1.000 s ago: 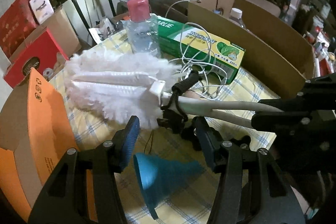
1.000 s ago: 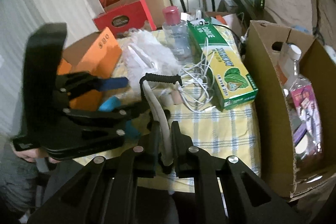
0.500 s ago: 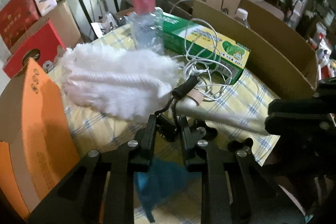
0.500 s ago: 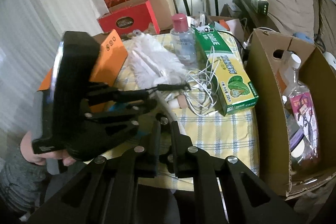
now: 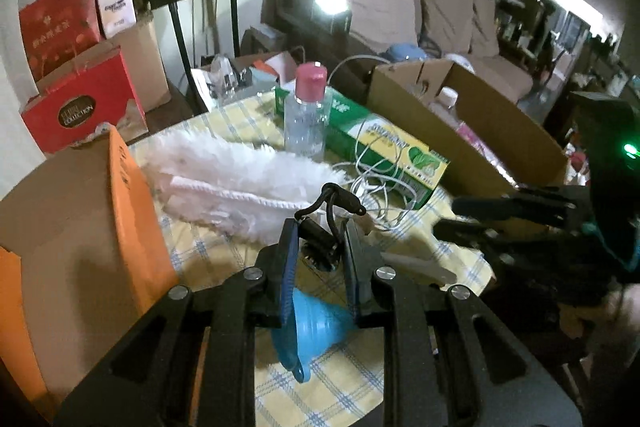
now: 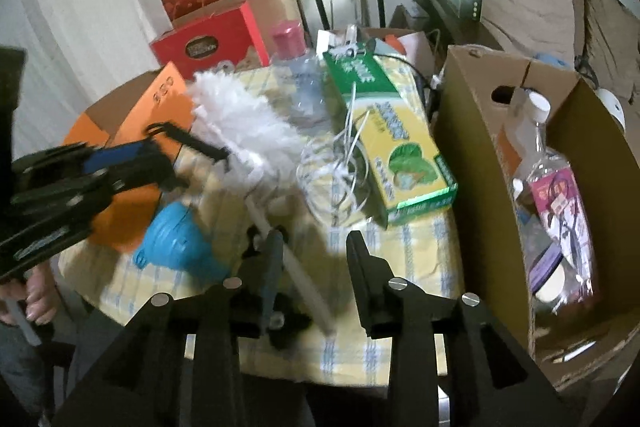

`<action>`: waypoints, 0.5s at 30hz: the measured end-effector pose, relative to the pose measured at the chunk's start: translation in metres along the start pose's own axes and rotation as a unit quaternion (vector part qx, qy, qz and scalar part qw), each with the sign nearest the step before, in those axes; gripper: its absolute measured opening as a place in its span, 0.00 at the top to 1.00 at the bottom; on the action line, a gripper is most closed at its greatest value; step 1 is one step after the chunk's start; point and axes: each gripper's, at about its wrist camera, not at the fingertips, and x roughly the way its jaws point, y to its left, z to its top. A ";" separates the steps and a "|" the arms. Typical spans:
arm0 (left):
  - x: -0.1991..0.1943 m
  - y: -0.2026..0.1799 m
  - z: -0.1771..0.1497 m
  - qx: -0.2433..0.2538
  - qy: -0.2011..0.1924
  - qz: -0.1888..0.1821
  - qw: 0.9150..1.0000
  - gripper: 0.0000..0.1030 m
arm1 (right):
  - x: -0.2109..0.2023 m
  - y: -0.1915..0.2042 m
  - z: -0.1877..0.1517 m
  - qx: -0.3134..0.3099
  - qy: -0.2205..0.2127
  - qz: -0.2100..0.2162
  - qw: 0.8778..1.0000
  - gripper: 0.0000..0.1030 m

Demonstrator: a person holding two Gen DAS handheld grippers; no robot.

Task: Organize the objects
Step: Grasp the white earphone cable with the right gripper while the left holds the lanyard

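Note:
In the left wrist view my left gripper [image 5: 320, 231] is shut on a black handle piece with a cord loop [image 5: 320, 233], held a little above the yellow checked tablecloth [image 5: 344, 387]. Under it lies a blue funnel [image 5: 308, 327]. A white fluffy duster [image 5: 240, 183] rests on the cloth, its white handle [image 6: 308, 291] running between my right gripper's [image 6: 315, 241] fingers. Those jaws are opening and the pads do not press the handle. The right wrist view shows the left gripper [image 6: 156, 163] at the left, with the black piece [image 6: 196, 145] sticking out of it.
A large cardboard box [image 6: 480, 155] with bottles stands at the right. A green and yellow carton [image 6: 400, 147], a tangled white cable [image 6: 340, 171] and a pink-capped clear bottle [image 5: 306, 115] lie behind the duster. An open orange box [image 5: 132, 211] stands at the left, with red boxes [image 5: 80, 107] behind it.
My left gripper closed on the black handle piece and rose with it. My right gripper, shut on the duster handle before, has spread its jaws. The duster head now lies on the cloth.

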 end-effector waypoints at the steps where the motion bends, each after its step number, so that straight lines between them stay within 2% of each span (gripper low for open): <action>1: -0.003 0.000 0.001 -0.001 -0.002 0.000 1.000 0.81 | 0.001 -0.001 0.003 -0.001 -0.005 -0.003 1.000 0.63; 5: -0.013 0.004 0.000 -0.012 -0.007 -0.001 1.000 0.81 | 0.007 0.000 0.018 -0.010 -0.016 -0.013 1.000 0.63; 10: -0.022 0.010 -0.003 -0.026 -0.014 0.001 1.000 0.81 | 0.032 -0.003 0.039 -0.012 0.002 -0.010 1.000 0.63; 15: -0.032 0.012 -0.006 -0.023 -0.020 0.005 1.000 0.81 | 0.051 -0.007 0.054 -0.033 0.001 -0.056 0.998 0.62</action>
